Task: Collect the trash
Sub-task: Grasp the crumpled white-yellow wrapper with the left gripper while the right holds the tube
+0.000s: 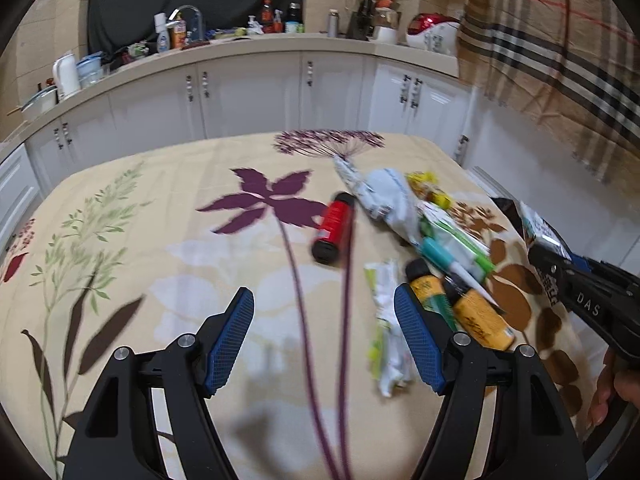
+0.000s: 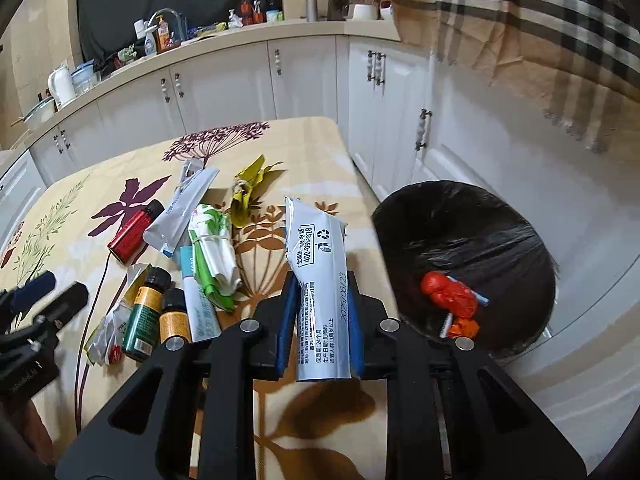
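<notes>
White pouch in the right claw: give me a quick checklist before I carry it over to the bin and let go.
1. Grip: right claw shut on the white pouch, both pads against it: ok.
2. Pouch clear of the table: cannot tell.
3. Bin open, black liner in place, red trash at the bottom, room left: ok.
4. Claw over the bin: not ok, it sits above the table edge, bin to its right.
5. Left claw open, empty, clear of the path: ok.
6. Trash left on the table, such as the red can: not ok.
</notes>
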The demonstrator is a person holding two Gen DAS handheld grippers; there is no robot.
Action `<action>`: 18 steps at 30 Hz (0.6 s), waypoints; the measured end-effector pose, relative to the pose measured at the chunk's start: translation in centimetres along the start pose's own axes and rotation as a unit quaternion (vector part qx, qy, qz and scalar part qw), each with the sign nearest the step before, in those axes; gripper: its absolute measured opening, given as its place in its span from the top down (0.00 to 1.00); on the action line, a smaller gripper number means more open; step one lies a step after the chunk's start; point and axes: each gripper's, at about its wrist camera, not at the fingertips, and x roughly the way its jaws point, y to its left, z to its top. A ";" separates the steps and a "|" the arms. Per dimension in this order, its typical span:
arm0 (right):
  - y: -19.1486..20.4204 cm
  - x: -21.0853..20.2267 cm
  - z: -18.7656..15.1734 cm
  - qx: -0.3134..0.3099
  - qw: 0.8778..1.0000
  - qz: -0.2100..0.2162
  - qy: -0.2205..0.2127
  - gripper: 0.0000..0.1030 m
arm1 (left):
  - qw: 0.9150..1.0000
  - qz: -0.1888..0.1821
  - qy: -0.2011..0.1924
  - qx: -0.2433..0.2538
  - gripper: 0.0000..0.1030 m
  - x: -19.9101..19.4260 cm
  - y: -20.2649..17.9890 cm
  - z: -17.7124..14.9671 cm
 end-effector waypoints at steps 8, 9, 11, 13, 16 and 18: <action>-1.7 -1.0 -0.6 0.013 1.000 0.004 -0.009 0.79 | 0.999 -0.014 0.037 0.009 0.44 1.4 -1.5 -0.9; -1.8 -1.1 -0.7 0.015 1.000 0.005 -0.010 0.79 | 0.999 -0.013 0.038 0.010 0.48 1.5 -1.6 -0.9; -1.9 -1.2 -0.7 0.017 1.000 0.006 -0.011 0.79 | 0.999 -0.016 0.044 0.015 0.53 1.7 -1.7 -0.9; -2.0 -1.2 -0.8 0.017 1.000 0.007 -0.012 0.79 | 0.998 -0.021 0.052 0.019 0.61 1.9 -1.8 -1.0; -2.1 -1.2 -0.8 0.017 1.000 0.008 -0.012 0.79 | 0.998 -0.024 0.057 0.025 0.74 2.0 -2.0 -1.1; -2.0 -1.2 -0.8 0.017 1.000 0.009 -0.011 0.79 | 0.998 -0.028 0.057 0.029 0.79 2.0 -2.0 -1.1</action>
